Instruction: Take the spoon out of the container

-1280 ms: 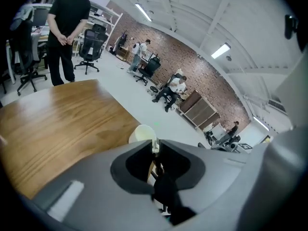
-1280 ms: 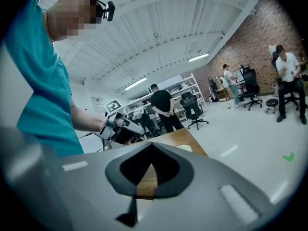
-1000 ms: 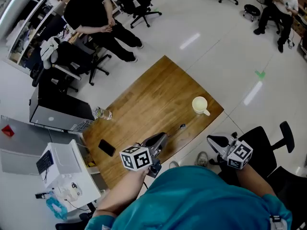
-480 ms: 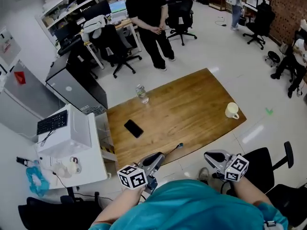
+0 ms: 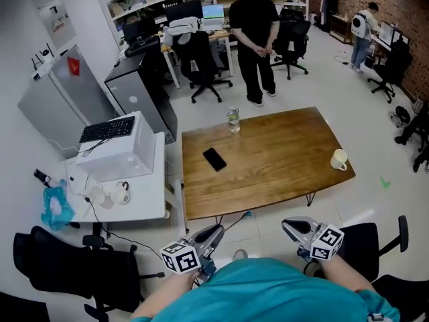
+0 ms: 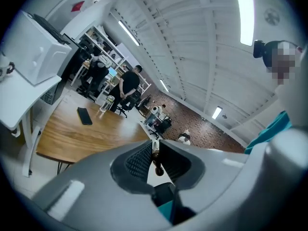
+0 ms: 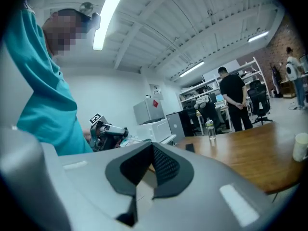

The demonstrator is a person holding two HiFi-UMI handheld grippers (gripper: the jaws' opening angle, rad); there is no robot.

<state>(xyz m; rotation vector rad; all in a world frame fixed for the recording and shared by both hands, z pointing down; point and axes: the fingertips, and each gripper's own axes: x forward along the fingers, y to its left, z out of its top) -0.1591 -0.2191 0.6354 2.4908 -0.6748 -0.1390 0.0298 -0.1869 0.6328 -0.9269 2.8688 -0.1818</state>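
The spoon is pinched in the left gripper. In the left gripper view the spoon is seen clamped upright between the ribbed pads, which are drawn in tight on its thin shaft. Its far end is carried out ahead of the gripper tip, close to the near edge of the table. The right gripper is held beside the left one, and its jaws are pressed together with nothing between them. A cup is seen on the table well ahead of the right gripper and to its right. A phone and a bottle are found ahead of the left gripper.
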